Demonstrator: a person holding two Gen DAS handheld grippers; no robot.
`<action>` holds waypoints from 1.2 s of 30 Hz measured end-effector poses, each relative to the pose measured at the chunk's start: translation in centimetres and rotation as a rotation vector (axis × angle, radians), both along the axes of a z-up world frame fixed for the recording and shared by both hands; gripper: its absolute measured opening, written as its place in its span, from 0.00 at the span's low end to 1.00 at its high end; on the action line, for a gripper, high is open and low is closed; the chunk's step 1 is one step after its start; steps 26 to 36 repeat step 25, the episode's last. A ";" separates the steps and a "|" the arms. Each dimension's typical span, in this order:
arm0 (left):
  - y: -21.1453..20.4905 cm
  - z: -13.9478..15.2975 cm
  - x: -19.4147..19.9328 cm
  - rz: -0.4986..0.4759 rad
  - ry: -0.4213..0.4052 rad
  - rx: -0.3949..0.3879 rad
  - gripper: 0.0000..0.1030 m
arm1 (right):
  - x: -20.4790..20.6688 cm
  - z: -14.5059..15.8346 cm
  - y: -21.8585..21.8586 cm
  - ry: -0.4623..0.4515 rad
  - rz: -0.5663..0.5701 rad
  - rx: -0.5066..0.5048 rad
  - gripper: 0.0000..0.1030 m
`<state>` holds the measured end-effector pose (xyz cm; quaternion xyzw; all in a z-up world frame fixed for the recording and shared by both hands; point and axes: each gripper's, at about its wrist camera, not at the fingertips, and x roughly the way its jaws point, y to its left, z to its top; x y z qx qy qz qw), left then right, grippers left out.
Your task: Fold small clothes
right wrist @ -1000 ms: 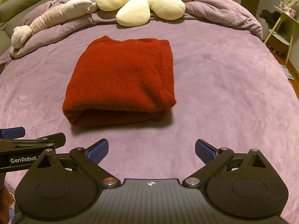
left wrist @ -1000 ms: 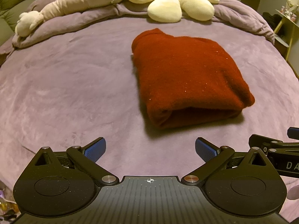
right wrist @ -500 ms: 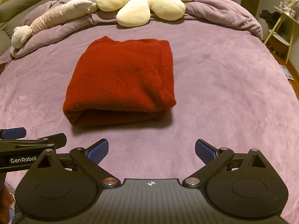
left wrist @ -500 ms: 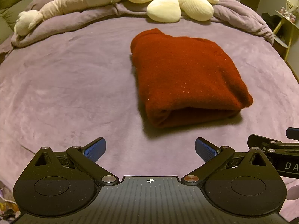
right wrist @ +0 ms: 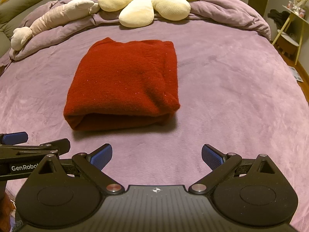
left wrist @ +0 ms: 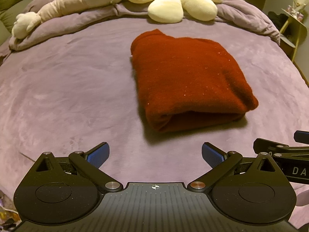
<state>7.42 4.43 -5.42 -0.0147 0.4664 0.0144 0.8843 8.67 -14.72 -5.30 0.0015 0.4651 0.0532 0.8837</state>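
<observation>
Left wrist view shows the folded dark red knit garment [left wrist: 189, 79] unchanged on the purple bed [left wrist: 67, 96]; left gripper [left wrist: 154, 154] and right gripper [right wrist: 156, 154] stay spread, empty; folding looks finished.

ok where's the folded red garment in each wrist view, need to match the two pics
Left wrist view: the folded red garment lies right of centre on the purple bedspread, beyond the open left gripper.
Right wrist view: the folded red garment lies left of centre, beyond the open right gripper.
Shared landmark: the flower-shaped pillow at the far end of the bed, behind the garment.
</observation>
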 end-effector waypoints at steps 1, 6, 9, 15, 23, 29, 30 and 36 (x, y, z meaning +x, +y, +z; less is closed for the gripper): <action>0.0 0.0 0.0 -0.002 -0.001 0.002 1.00 | 0.0 0.0 0.0 0.000 0.001 0.001 0.96; -0.2 0.1 -0.1 -0.015 -0.020 0.010 1.00 | 0.0 0.0 -0.1 -0.001 0.001 0.000 0.96; -0.4 0.1 -0.2 -0.021 -0.020 0.014 1.00 | 0.0 0.1 -0.1 -0.002 -0.001 0.000 0.96; -0.3 0.1 -0.2 -0.023 -0.021 0.046 1.00 | 0.0 0.2 -0.1 -0.002 -0.003 -0.002 0.96; -0.1 0.1 -0.3 -0.026 -0.021 0.043 1.00 | 0.0 0.2 -0.2 -0.003 -0.003 -0.004 0.96; -0.2 0.2 -0.3 -0.029 -0.021 0.050 1.00 | 0.0 0.2 -0.2 -0.006 -0.006 -0.004 0.96; -0.2 0.2 -0.3 -0.029 -0.021 0.050 1.00 | 0.0 0.2 -0.2 -0.006 -0.006 -0.004 0.96; -0.2 0.2 -0.3 -0.029 -0.021 0.050 1.00 | 0.0 0.2 -0.2 -0.006 -0.006 -0.004 0.96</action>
